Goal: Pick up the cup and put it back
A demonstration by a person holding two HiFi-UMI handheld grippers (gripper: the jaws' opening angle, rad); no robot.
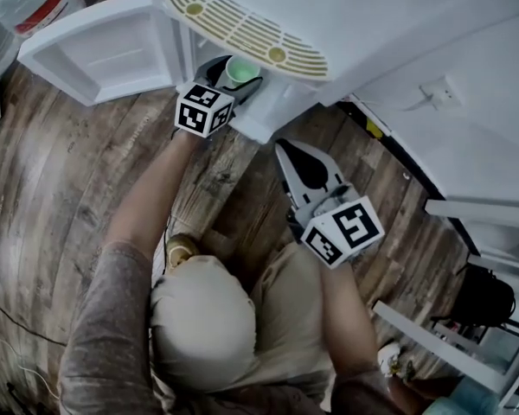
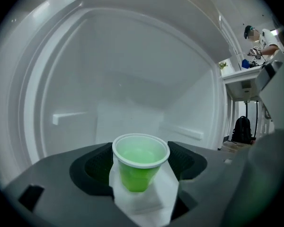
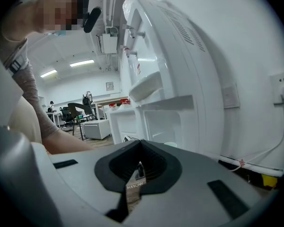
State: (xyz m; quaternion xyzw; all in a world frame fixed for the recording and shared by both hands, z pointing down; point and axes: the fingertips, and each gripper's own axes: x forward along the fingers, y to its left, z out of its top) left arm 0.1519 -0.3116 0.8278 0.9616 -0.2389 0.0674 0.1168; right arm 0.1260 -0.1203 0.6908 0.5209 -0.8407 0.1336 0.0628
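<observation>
While the left claw [image 1: 229, 83] grips the green cup [image 2: 137, 169] upright between wide-set jaws, the white compartment [image 2: 132, 93] opens straight ahead, its floor just below, so set-down looks close; the right claw [image 1: 287, 152], pinched shut and empty, hangs well back

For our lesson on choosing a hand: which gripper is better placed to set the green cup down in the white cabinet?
Left. The left gripper holds the green cup between its jaws, inside the white cabinet. The right gripper is shut, empty, and outside the cabinet.
</observation>
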